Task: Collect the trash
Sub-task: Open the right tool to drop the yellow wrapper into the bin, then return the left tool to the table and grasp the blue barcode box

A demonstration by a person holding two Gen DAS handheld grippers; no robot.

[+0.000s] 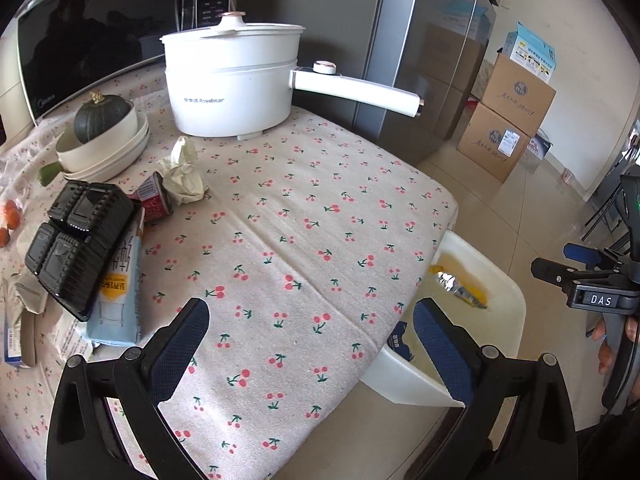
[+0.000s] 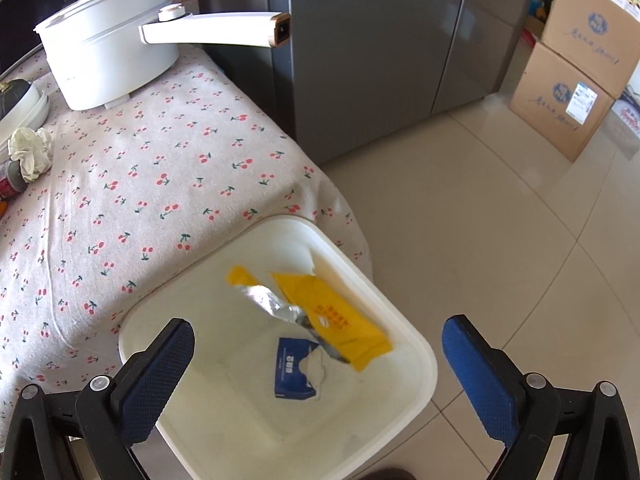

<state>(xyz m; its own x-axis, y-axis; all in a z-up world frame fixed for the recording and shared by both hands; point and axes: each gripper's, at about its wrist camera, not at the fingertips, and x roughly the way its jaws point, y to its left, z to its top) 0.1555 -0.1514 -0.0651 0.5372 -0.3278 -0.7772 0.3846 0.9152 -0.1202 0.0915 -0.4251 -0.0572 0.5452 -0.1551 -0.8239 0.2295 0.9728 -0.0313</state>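
The yellow wrapper (image 2: 340, 316) lies inside the white bin (image 2: 420, 364), its long axis running from the bin's far left toward its near right, with a crumpled silver foil strip (image 2: 272, 300) across it and a torn blue packet (image 2: 294, 372) just beside its lower end. The bin stands on the floor against the corner of the bench (image 2: 132, 184), which is covered by a cherry-print cloth. The right claw (image 2: 318, 364) is angled steeply down over the bin, jaws spread wide and holding nothing. The left claw (image 1: 310, 344) tilts down over the bench edge, jaws likewise wide and empty. On the bench lie a crumpled tissue (image 1: 182, 174), a small red carton (image 1: 154, 200), a black tray (image 1: 78, 236), a pale blue carton (image 1: 118, 300) and a white pot (image 1: 234, 84).
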